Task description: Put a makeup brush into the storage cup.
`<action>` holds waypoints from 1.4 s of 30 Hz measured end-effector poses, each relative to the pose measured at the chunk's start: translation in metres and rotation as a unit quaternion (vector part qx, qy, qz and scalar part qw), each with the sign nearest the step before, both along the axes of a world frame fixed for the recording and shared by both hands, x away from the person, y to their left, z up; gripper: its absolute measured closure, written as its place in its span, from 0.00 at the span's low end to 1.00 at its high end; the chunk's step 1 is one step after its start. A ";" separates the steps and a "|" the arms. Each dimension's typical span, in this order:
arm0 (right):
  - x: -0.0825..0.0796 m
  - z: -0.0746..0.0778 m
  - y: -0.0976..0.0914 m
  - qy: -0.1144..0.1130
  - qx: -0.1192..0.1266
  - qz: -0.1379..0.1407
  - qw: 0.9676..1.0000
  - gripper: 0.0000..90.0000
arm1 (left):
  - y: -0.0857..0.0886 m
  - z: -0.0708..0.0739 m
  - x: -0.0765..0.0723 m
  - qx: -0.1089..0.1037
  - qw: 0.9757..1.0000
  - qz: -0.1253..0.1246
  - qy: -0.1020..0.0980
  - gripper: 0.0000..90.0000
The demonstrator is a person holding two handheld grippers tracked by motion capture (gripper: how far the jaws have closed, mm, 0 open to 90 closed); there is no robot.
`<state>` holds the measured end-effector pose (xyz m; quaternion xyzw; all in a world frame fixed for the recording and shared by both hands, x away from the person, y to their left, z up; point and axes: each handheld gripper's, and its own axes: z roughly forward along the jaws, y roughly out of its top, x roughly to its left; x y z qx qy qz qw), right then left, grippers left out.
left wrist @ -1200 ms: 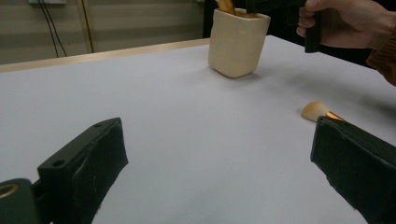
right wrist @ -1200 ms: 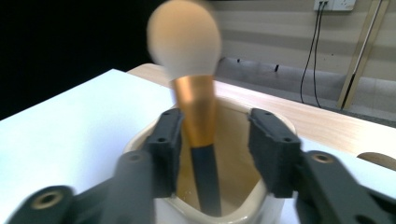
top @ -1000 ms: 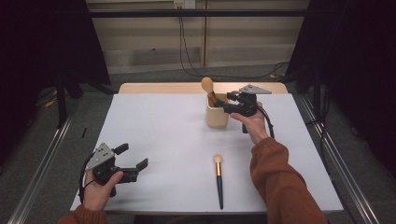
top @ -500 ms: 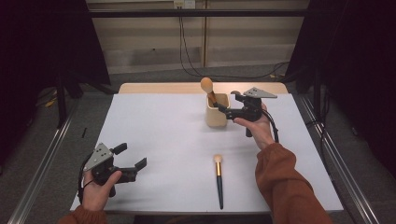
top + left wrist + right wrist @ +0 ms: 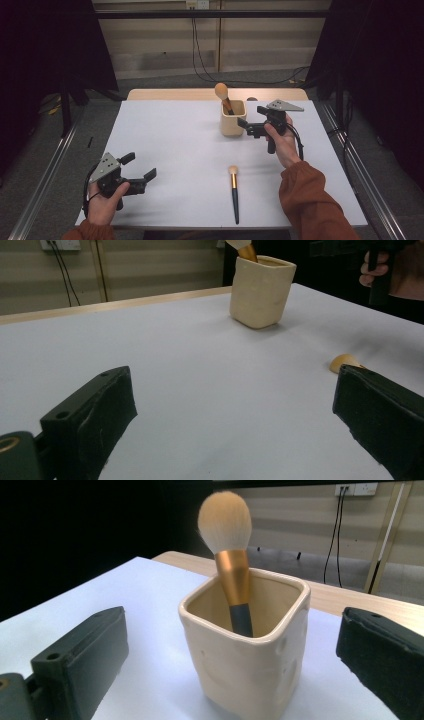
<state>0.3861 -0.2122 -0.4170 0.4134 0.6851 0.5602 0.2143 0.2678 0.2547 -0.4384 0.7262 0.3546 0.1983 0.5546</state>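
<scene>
A cream square cup (image 5: 233, 118) stands at the far middle of the white table (image 5: 180, 135). A large brush (image 5: 223, 96) with a gold ferrule and pale bristles stands in it, head up, leaning left. My right gripper (image 5: 252, 116) is just right of the cup. Its jaws have just been opening and stand wide with nothing between them. In the right gripper view the cup (image 5: 250, 650) and brush (image 5: 227, 545) are close ahead. A second brush (image 5: 234, 192) lies flat near the front edge. My left gripper (image 5: 139, 165) rests open at the front left.
A bare wooden strip (image 5: 175, 94) runs along the table's far edge. Metal rails (image 5: 45, 170) flank the table on the floor. Cables (image 5: 197, 55) hang down the back wall. In the left gripper view the lying brush's head (image 5: 344, 361) shows beside the right jaw.
My right gripper has let go of the brush in the cup, opened wide and drawn back to the right of the cup. The left gripper has stayed put.
</scene>
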 end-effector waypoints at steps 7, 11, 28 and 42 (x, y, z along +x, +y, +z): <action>-0.017 0.001 -0.006 -0.002 -0.008 0.000 1.000 0.00 | 0.000 0.000 -0.001 -0.006 1.000 0.003 0.001 0.04; -0.026 0.001 -0.009 -0.002 -0.013 0.000 1.000 0.00 | 0.001 0.000 -0.002 -0.006 1.000 0.004 0.001 0.04; -0.067 -0.004 -0.019 -0.008 -0.008 0.007 1.000 0.00 | 0.002 0.001 -0.004 -0.008 1.000 0.005 0.000 0.04; -0.100 -0.015 -0.038 -0.013 -0.010 -0.008 1.000 0.01 | 0.003 0.002 -0.005 -0.008 1.000 0.006 -0.001 0.04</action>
